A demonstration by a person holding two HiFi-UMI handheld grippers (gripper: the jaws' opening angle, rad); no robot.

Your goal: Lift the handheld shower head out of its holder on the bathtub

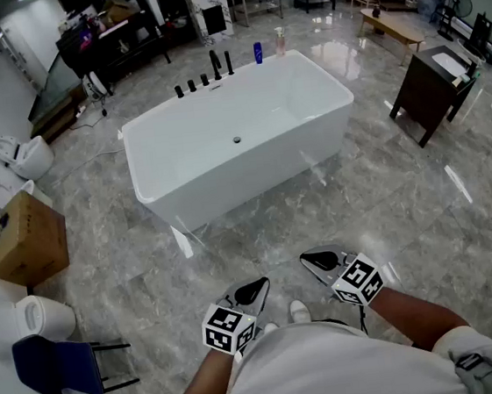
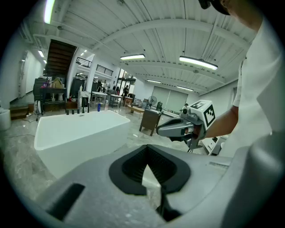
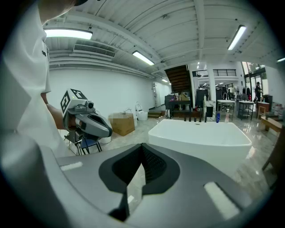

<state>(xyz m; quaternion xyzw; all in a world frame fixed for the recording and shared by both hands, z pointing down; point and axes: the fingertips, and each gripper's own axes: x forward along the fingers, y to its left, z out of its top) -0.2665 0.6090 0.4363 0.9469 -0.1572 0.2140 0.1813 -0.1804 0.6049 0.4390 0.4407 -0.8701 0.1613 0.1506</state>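
Note:
A white freestanding bathtub stands on the marble floor, well ahead of me. A row of black fittings lines its far rim, and the two taller uprights are at the row's right end. Which of them is the handheld shower head I cannot tell from here. Low in the head view, close to my body, my left gripper and right gripper are both shut and hold nothing. The tub lies left of the left gripper. The tub sits right of the right gripper.
A cardboard box, a toilet and a blue chair stand to the left. A dark wooden cabinet is on the right. A blue bottle rests by the tub's far rim. Marble floor lies between me and the tub.

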